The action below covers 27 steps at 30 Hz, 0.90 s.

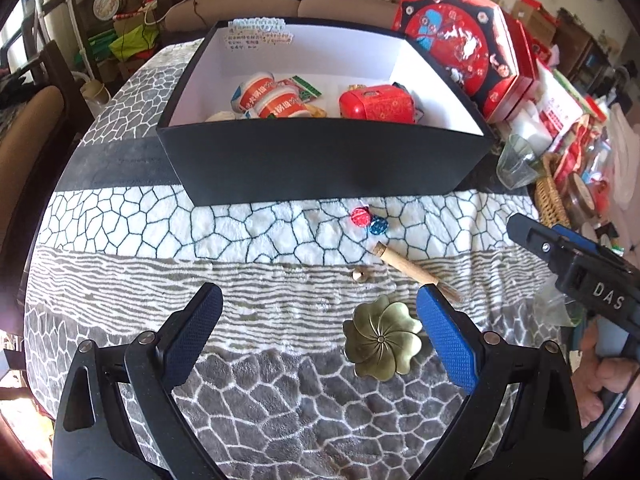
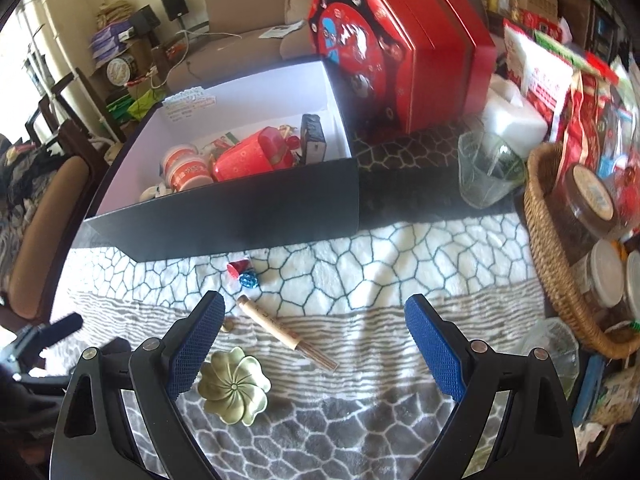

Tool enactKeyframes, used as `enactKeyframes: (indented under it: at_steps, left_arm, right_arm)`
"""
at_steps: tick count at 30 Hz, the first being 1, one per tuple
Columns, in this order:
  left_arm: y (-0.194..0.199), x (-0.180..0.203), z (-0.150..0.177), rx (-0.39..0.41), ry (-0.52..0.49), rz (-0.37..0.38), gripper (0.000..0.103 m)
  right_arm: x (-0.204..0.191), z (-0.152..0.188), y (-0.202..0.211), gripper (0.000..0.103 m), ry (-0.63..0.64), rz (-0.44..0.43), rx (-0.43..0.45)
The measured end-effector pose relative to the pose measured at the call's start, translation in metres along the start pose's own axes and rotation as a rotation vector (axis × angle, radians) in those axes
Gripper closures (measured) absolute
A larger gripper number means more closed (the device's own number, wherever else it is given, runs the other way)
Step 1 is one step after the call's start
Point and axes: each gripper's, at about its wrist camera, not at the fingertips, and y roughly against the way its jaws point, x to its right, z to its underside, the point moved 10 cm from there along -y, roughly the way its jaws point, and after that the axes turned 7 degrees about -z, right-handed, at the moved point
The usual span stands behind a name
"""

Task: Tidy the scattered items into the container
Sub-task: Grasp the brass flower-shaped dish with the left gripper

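Grippers hover low over the patterned blanket (image 1: 120,220), both with jaws spread and nothing held: left gripper (image 1: 318,334), right gripper (image 2: 314,346). Nearest lies the brass flower dish (image 1: 382,346), just inside the left gripper's right finger, apparently the next pick; it calls for closing on its rim. Beyond lie a small bell (image 1: 360,276), wooden incense tube (image 1: 404,266) and two foil candies (image 1: 368,220). Farthest, the black box (image 1: 320,168) already holds several items, partly hidden behind its near wall.
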Motion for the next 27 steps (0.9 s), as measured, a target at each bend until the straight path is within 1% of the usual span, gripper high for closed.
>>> enactKeyframes:
  at_steps: [4,7,11,14,17,20,23,25,27]
  left_arm:
    - [-0.014,0.011,0.017,-0.077,0.009,0.021,0.006]
    - [-0.022,0.024,0.027,-0.113,-0.027,0.019,0.006]
    - [-0.034,0.038,0.036,-0.118,-0.071,-0.007,0.006]
    - [-0.046,0.039,0.042,-0.122,-0.035,-0.048,0.006]
    - [-0.057,0.047,0.049,-0.135,-0.014,-0.045,0.006]
    - [-0.065,0.053,0.056,-0.143,-0.023,-0.058,0.006]
    - [-0.07,0.056,0.06,-0.139,-0.049,-0.089,0.006]
    - [-0.072,0.058,0.063,-0.131,-0.065,-0.119,0.006]
    - [-0.075,0.061,0.067,-0.135,-0.064,-0.123,0.006]
  right_arm:
    - [0.011,0.003,-0.001,0.01,-0.078,-0.035,-0.018]
    - [0.017,0.003,0.001,0.01,-0.096,-0.035,-0.015]
    - [0.02,0.002,0.003,0.01,-0.107,-0.034,-0.015]
    - [0.022,0.004,0.0,0.01,-0.119,-0.036,-0.03]
    - [0.023,0.006,-0.001,0.01,-0.127,-0.039,-0.038]
    - [0.023,0.005,0.0,0.01,-0.129,-0.049,-0.037]
    - [0.022,0.006,-0.001,0.01,-0.125,-0.054,-0.046]
    - [0.022,0.008,-0.004,0.01,-0.12,-0.058,-0.066]
    - [0.02,0.01,-0.008,0.01,-0.118,-0.069,-0.086]
